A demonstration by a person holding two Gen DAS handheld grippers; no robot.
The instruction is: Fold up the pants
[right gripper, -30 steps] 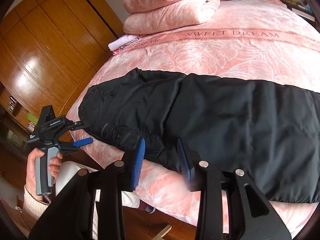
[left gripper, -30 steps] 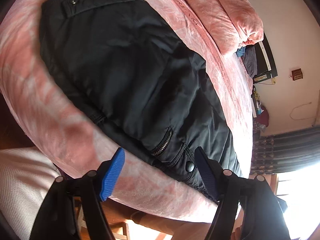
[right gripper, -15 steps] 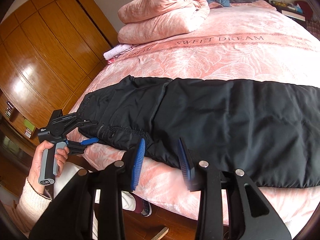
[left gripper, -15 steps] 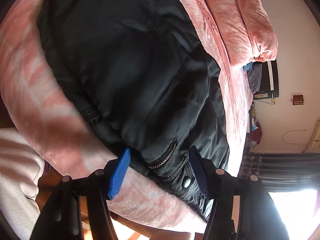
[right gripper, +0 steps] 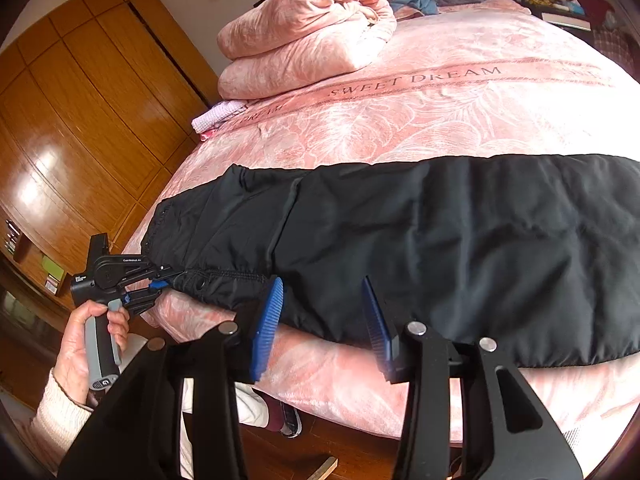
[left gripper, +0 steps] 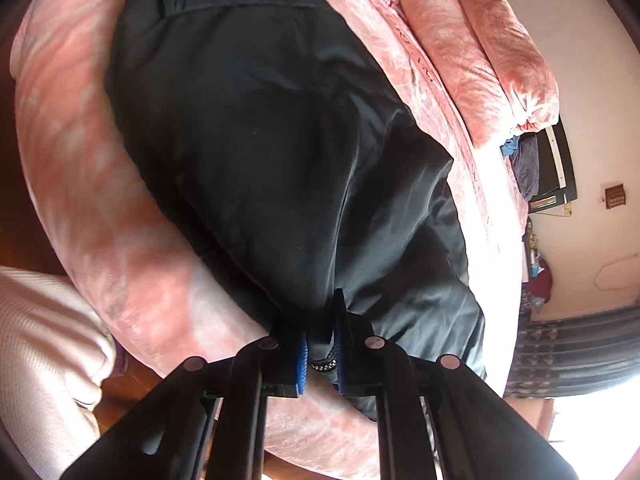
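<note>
Pink bedspread (right gripper: 420,120) — folded quilt (right gripper: 304,36) behind pants (right gripper: 440,240).

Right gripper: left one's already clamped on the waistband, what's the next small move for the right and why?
Probably ease the right gripper forward and close it on the near edge of the black pants. Its jaws are opening, with that edge just ahead of the blue pads and nothing pinched. The left gripper is shut on the waistband corner, so the second hold is likely what a fold needs.

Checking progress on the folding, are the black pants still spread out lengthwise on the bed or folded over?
Spread out lengthwise. The black pants lie stretched full length along the pink bed edge, no end folded across yet.
</note>
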